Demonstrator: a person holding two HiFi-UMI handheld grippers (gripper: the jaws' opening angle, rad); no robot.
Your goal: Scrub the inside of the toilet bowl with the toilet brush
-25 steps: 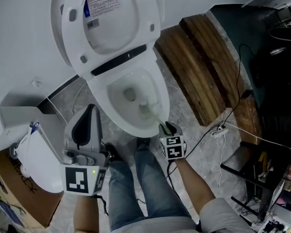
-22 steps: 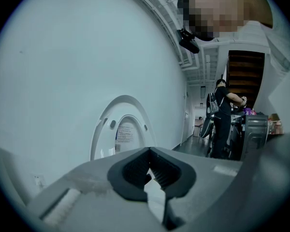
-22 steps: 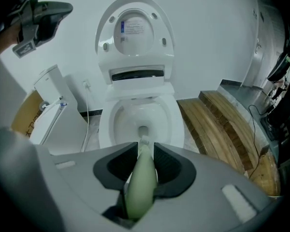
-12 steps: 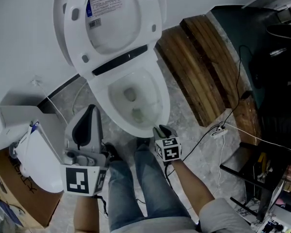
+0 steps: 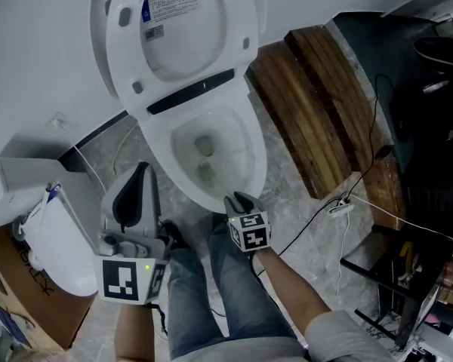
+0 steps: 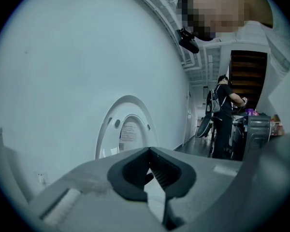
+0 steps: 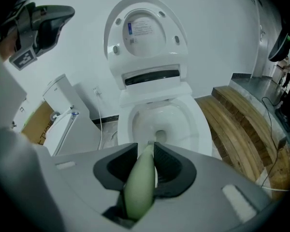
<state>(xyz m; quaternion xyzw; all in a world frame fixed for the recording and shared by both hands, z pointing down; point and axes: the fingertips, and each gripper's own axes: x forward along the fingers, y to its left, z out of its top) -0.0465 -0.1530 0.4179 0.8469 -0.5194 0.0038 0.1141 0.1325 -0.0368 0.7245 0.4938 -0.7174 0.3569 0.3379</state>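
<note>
Leftward the right gripper [image 5: 238,200] has slid along the rim. A white wall [image 5: 30,66] stands behind a grey stone floor [image 5: 291,202]. The toilet [image 5: 258,164] is open, with wood planks [image 5: 317,104] beside it. The left gripper [image 6: 150,166] is pinched together, empty. The right one squeezes the green brush [image 7: 139,187], whose head is inside the bowl [image 5: 230,138].

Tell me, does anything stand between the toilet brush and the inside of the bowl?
Nothing visible does. The lid is raised, and the toilet brush in the right gripper reaches into the open bowl.
</note>
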